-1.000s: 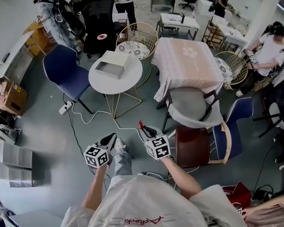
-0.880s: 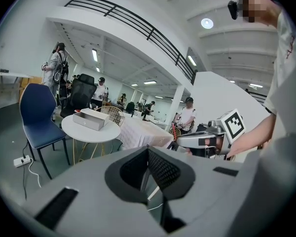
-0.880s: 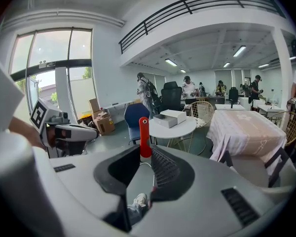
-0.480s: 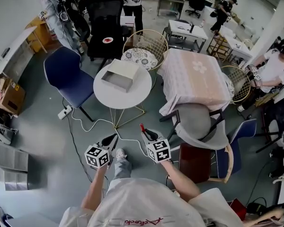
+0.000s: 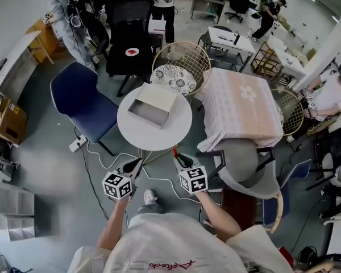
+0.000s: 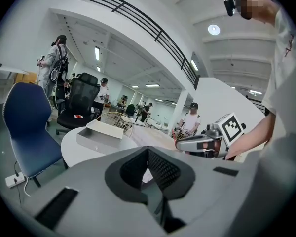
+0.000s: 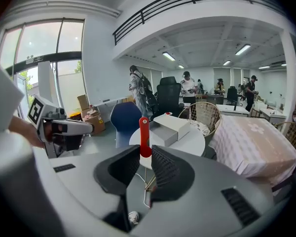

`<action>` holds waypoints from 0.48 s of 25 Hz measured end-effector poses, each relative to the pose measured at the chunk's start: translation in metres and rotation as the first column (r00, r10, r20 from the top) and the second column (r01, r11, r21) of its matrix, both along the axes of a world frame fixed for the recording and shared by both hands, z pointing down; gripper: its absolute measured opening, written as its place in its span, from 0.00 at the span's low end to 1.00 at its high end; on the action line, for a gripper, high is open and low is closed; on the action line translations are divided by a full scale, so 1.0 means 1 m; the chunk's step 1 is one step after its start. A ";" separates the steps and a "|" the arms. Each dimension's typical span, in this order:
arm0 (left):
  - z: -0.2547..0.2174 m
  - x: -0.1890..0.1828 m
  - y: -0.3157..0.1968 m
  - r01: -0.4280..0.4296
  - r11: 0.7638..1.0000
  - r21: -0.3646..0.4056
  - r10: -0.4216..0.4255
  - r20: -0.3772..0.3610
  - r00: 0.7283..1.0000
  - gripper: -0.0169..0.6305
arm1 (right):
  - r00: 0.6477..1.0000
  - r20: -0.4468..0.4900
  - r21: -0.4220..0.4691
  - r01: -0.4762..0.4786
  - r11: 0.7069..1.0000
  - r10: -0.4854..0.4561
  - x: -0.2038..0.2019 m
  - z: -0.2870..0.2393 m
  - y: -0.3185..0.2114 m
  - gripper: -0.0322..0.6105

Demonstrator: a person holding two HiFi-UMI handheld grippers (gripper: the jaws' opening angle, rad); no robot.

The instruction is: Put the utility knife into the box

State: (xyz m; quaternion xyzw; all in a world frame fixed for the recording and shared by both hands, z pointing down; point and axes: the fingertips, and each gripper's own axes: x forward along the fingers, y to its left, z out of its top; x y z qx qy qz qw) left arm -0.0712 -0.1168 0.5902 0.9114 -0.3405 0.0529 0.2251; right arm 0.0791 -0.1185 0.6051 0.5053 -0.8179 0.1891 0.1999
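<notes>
Two claws hang short of the round table (image 5: 179, 134). Our right gripper (image 7: 144, 154) pinches the red utility knife (image 7: 144, 135) by its lower end, and our left gripper (image 6: 148, 154) is closed on nothing. The box (image 5: 153, 106) sits at 11 o'clock from the knife. Pinched so low, the knife could pivot and miss the box. Only the right gripper view shows the pinch; only the head view looks into the box.

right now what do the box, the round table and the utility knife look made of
box: pale cardboard or thin board, matte, crisp walls. round table: smooth white top, likely laminate or painted. utility knife: shiny red body, probably plastic.
</notes>
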 end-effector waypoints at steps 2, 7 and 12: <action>0.000 -0.007 -0.021 -0.003 1.000 -0.001 0.003 -0.003 1.000 0.04 | 1.000 -0.004 -0.006 -0.011 1.000 0.011 -0.003 0.001 -0.020 0.18; 0.003 -0.024 -0.062 -0.007 1.000 -0.010 0.007 -0.011 1.000 0.04 | 1.000 -0.026 -0.022 -0.015 1.000 0.015 -0.014 0.005 -0.060 0.18; 0.008 -0.035 -0.082 -0.019 1.000 -0.025 0.018 -0.010 1.000 0.04 | 0.999 -0.041 -0.030 -0.015 0.999 0.013 -0.023 0.008 -0.079 0.17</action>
